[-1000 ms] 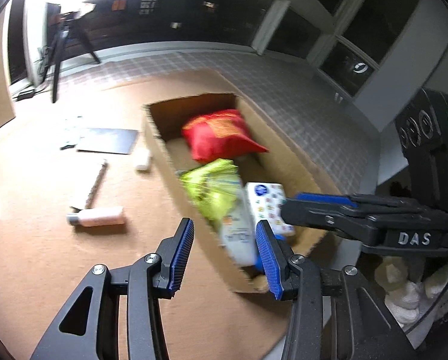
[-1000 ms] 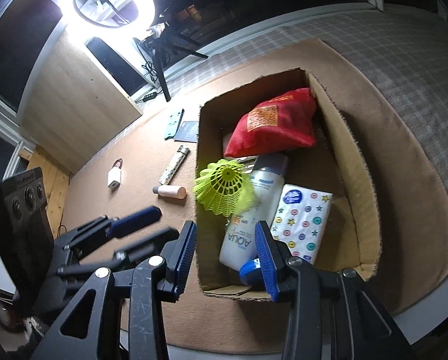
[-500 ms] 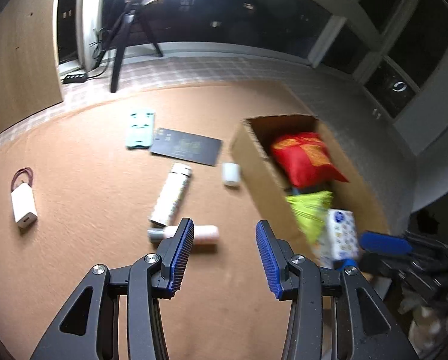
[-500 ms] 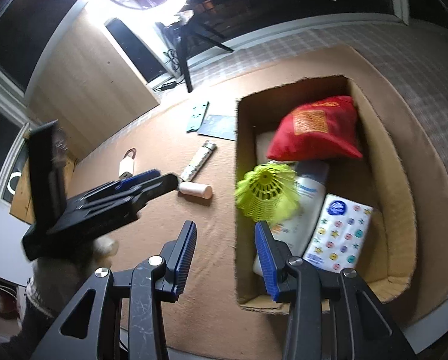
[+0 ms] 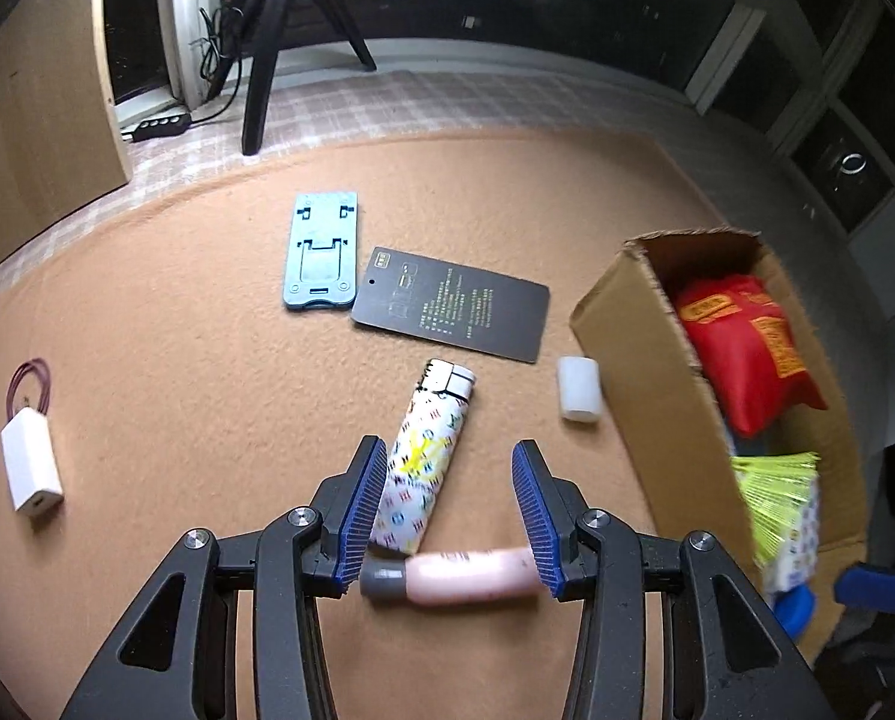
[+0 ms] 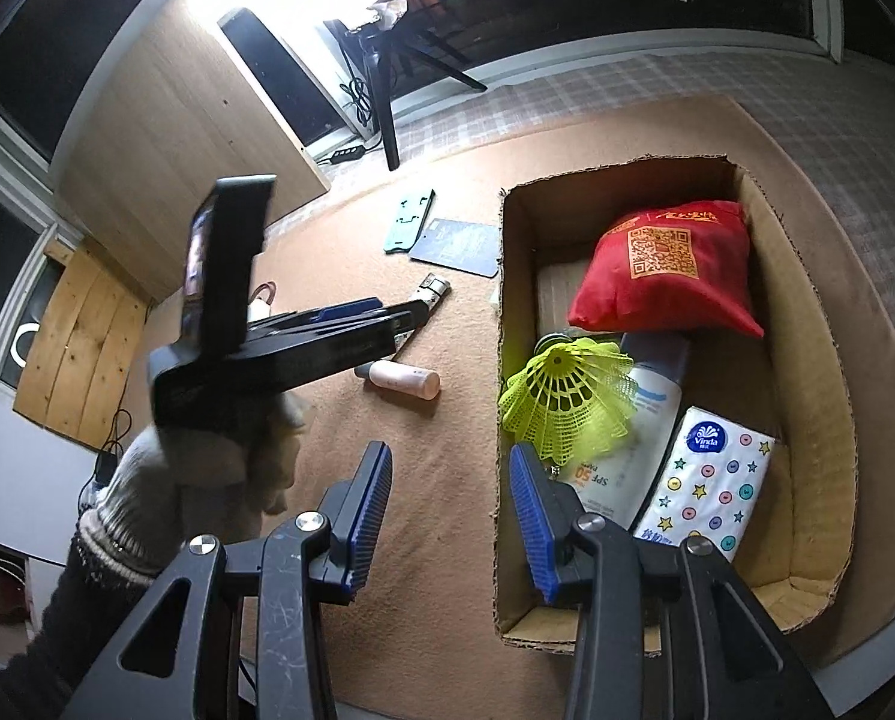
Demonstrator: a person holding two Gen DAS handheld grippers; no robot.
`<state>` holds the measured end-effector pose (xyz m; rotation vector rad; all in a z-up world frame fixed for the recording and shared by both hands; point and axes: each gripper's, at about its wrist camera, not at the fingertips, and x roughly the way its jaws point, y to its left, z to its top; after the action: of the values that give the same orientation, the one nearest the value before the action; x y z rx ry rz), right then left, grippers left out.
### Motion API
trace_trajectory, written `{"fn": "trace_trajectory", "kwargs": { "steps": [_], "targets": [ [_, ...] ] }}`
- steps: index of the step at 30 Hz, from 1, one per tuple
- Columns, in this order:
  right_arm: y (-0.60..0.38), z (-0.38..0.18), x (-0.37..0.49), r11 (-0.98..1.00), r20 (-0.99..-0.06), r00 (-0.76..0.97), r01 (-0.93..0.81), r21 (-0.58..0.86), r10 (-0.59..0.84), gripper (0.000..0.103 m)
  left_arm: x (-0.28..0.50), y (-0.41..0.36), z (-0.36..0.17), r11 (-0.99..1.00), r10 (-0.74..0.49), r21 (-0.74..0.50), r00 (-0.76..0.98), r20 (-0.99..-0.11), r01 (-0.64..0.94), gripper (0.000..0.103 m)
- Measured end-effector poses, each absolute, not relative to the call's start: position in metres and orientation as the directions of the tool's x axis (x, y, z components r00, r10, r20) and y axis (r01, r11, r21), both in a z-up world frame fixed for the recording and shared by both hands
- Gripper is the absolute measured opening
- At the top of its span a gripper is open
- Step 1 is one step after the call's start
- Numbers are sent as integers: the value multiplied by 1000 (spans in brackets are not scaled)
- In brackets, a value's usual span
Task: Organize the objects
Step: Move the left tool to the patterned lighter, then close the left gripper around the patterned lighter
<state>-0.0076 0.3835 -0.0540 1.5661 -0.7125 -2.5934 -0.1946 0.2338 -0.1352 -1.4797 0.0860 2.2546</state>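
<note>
Swinging away from the cardboard box (image 5: 639, 354) over the last second, the left gripper (image 5: 454, 507) now hangs low over the tan mat (image 5: 165, 372), jaws spread wide around a small pink bottle (image 5: 465, 576) lying crosswise between them, not clamped. A patterned lighter (image 5: 426, 450) lies just beyond it. The right gripper (image 6: 450, 516) hovers by the box's near wall, jaws wide and empty; inside sit a red pouch (image 6: 669, 264), yellow shuttlecock (image 6: 567, 399) and tissue pack (image 6: 711, 474).
</note>
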Motion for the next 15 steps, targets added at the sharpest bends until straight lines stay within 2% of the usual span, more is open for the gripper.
{"fn": "trace_trajectory", "kwargs": {
  "steps": [8, 10, 15],
  "targets": [
    [383, -57, -11, -895, -835, -488, -207, 394, -255, 38, -214, 242, -155, -923, 251, -130, -311, -917, -363, 46],
    [382, -58, -13, -896, -836, -486, -205, 394, -256, 38, -217, 241, -156, -927, 245, -125, -315, -917, -355, 43],
    [373, -59, -26, -905, -840, -475, -182, 385, -261, 38, -222, 230, -156, -937, 232, -123, -317, -920, -327, 27]
  ]
}}
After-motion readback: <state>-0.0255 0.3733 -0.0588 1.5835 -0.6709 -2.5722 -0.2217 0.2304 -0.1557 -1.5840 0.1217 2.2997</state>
